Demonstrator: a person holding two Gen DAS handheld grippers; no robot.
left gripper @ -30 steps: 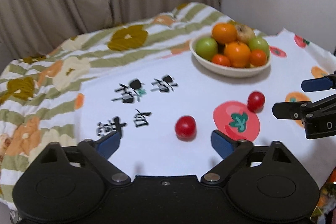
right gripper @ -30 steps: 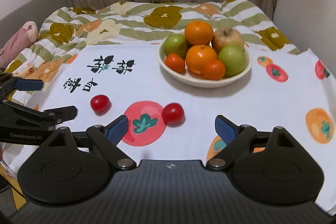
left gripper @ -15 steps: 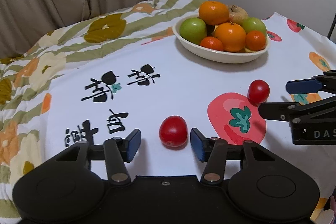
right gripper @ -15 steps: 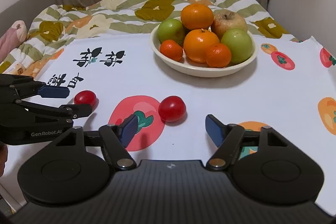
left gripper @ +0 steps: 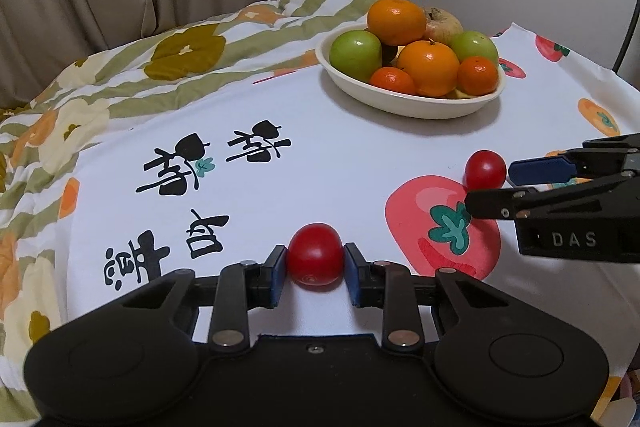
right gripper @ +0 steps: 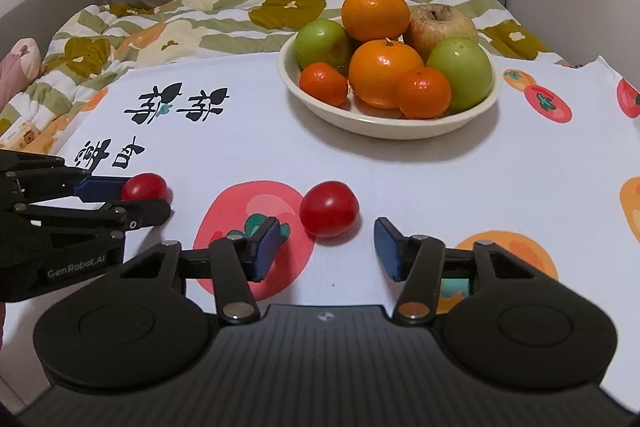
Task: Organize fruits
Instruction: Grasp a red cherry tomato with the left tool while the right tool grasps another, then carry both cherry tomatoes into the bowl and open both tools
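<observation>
I am pinching one cherry tomato (left gripper: pixel 315 258) between the blue pads of the left gripper (left gripper: pixel 315 271), low on the printed cloth (left gripper: pixel 320 163), ready for lifting toward the far fruit bowl (right gripper: pixel 384 125). My right gripper (right gripper: pixel 326 247) is waiting with jaws spread, a second cherry tomato (right gripper: pixel 329 208) lying just beyond its tips.

Black hand-held gripper (left gripper: pixel 315 273), blue pads (left gripper: pixel 277 277), silver screws.
</observation>
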